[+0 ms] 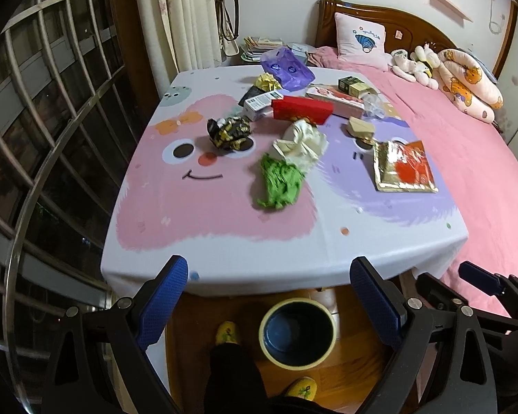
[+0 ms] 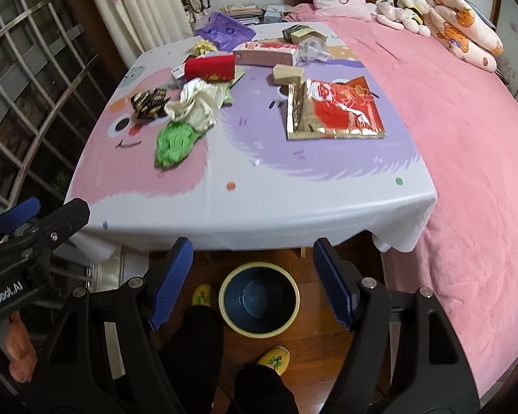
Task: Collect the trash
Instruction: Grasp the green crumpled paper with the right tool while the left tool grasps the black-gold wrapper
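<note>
Nothing appears to have been collected so far: the bin point(image 1: 297, 333), standing on the floor just in front of the near edge of the table point(image 1: 224, 269), shows only a dark bottom, though its depths are dim and something small could be missed.

All the trash is seen on the tabletop. At the left lies a crumpled black-and-gold wrapper point(image 1: 228, 132). Right of it, nearer the middle, a green crumpled bag point(image 1: 281, 183) touches a cream crumpled wad point(image 1: 302, 143). Behind these, at the far side, a red box point(image 1: 302, 109), a purple bag point(image 1: 287, 67) and several small cartons are clustered. At the right lies a flat gold-and-red foil packet point(image 1: 404, 167).

The left gripper point(image 1: 269, 296) is held spread with nothing between its pads, over the near edge. The right gripper point(image 2: 253, 276) is likewise spread wide and empty. Every piece is judged still to be picked up.
</note>
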